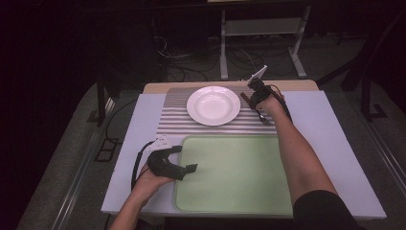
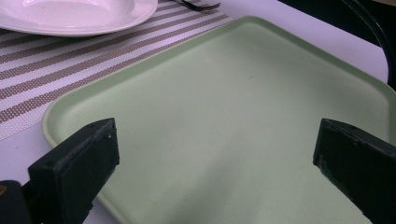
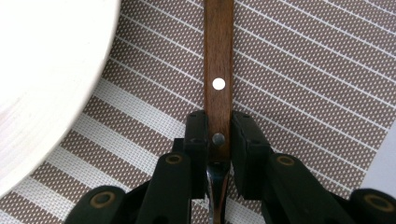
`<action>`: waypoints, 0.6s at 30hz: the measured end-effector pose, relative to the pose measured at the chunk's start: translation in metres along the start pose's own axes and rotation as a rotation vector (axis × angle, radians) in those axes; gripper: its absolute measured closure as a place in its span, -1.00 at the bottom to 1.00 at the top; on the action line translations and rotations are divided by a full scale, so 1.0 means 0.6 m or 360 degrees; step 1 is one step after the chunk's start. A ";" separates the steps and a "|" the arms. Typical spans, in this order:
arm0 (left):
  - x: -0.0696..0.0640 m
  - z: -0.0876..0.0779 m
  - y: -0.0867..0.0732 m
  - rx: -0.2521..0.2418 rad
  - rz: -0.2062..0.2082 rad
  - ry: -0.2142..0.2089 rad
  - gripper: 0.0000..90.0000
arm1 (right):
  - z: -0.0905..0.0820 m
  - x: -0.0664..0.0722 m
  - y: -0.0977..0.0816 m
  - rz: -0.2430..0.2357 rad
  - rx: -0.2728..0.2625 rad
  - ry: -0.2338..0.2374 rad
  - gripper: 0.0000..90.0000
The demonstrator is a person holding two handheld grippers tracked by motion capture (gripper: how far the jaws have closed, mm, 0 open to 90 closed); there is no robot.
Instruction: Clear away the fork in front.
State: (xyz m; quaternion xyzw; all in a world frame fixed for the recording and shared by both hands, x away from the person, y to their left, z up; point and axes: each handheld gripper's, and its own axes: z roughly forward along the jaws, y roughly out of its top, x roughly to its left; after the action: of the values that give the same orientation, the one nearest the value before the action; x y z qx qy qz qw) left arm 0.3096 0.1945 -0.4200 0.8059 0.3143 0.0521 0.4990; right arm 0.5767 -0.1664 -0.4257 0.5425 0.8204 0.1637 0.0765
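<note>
A fork with a brown wooden handle (image 3: 218,60) lies on the striped placemat (image 1: 172,120), just right of the white plate (image 1: 213,105). My right gripper (image 3: 218,123) is shut on that handle near the metal neck, one pad on each side. From above, the right gripper (image 1: 251,97) sits at the plate's right edge, and the fork's metal tines (image 1: 265,118) stick out toward the person. My left gripper (image 1: 186,159) stands open over the left edge of the green tray (image 1: 234,172), nothing between its jaws.
The left gripper view looks across the green tray (image 2: 233,93) toward the plate (image 2: 70,14) and the fork tines (image 2: 198,4). The white table top (image 1: 325,139) ends close to the tray's right side. Cables and a stand lie on the floor beyond.
</note>
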 end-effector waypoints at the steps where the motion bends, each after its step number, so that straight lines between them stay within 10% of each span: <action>1: 0.000 0.000 0.000 0.0000 0.0000 0.0000 -1.00 | 0.000 0.000 -0.001 -0.0002 -0.0003 0.0006 0.71; 18: 0.000 0.000 0.000 -0.0001 -0.0001 0.0001 -1.00 | -0.062 -0.026 -0.026 0.0003 -0.0179 0.0152 0.71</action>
State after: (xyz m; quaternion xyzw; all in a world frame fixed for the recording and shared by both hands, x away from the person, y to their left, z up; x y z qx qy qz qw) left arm 0.3095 0.1947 -0.4200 0.8057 0.3148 0.0522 0.4991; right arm 0.5580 -0.1933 -0.3970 0.5297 0.8121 0.2353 0.0675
